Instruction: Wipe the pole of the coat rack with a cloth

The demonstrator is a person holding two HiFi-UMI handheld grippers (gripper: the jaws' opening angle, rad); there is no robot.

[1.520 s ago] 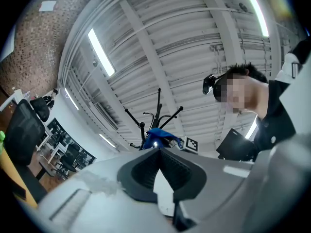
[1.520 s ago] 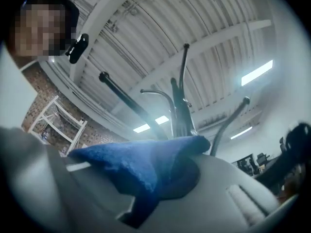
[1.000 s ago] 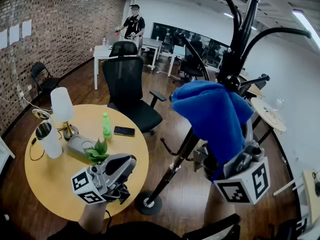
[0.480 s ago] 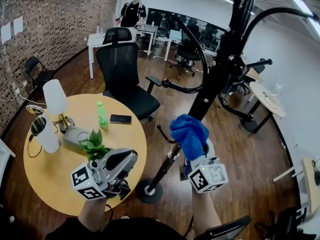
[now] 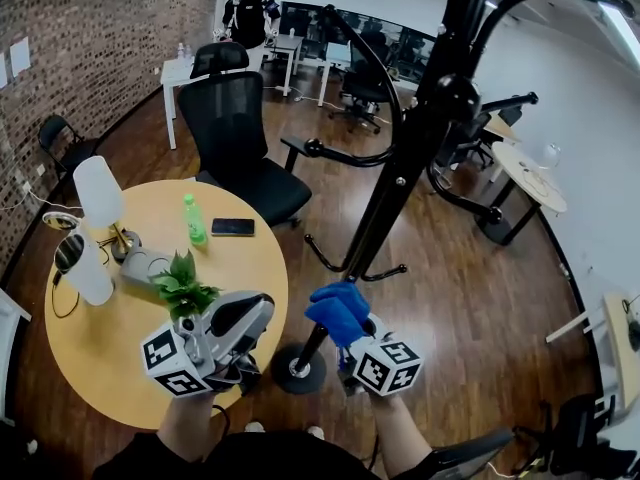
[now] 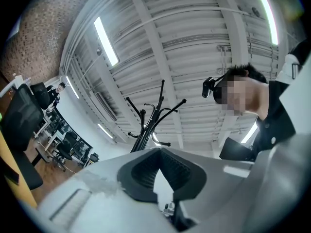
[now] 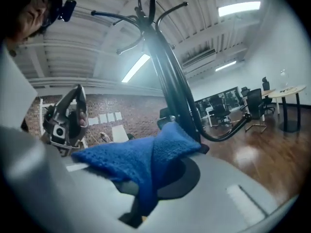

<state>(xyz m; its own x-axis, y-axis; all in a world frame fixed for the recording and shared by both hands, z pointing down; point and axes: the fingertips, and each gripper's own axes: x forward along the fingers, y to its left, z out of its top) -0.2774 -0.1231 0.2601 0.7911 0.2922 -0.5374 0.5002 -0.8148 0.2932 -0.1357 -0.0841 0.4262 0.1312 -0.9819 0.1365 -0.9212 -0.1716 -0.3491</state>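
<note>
Closest to me is the left gripper (image 5: 258, 310), out over the edge of the round table (image 5: 100, 363). Its jaws are slightly apart with nothing between them, and it's not touching the rack. Just beside it, the right gripper (image 5: 355, 340) is clamped on the blue cloth (image 5: 338, 311). One fold is pinched between the jaws and the rest bunches loosely over the top. The cloth is pressed against the black pole (image 5: 400, 183) very low down, just above the round base (image 5: 297, 368).

Now, the worries. A short hook (image 5: 385, 271) sticks out just above the cloth, so I'd say an upward stroke could snag the loose bunch and drag it out of that single pinch. Nothing is bracing the pole either. A hard sideways rub could rock the rack on its small foot, and it's heavy with curved arms up top.

The table is close by, with a plant (image 5: 183, 288), a green bottle (image 5: 190, 220) and a white lamp (image 5: 100, 193), all in the way of a toppling rack. Behind it is a black office chair (image 5: 245, 138). Far back, near the desks, a person (image 5: 246, 10) stands well clear.
</note>
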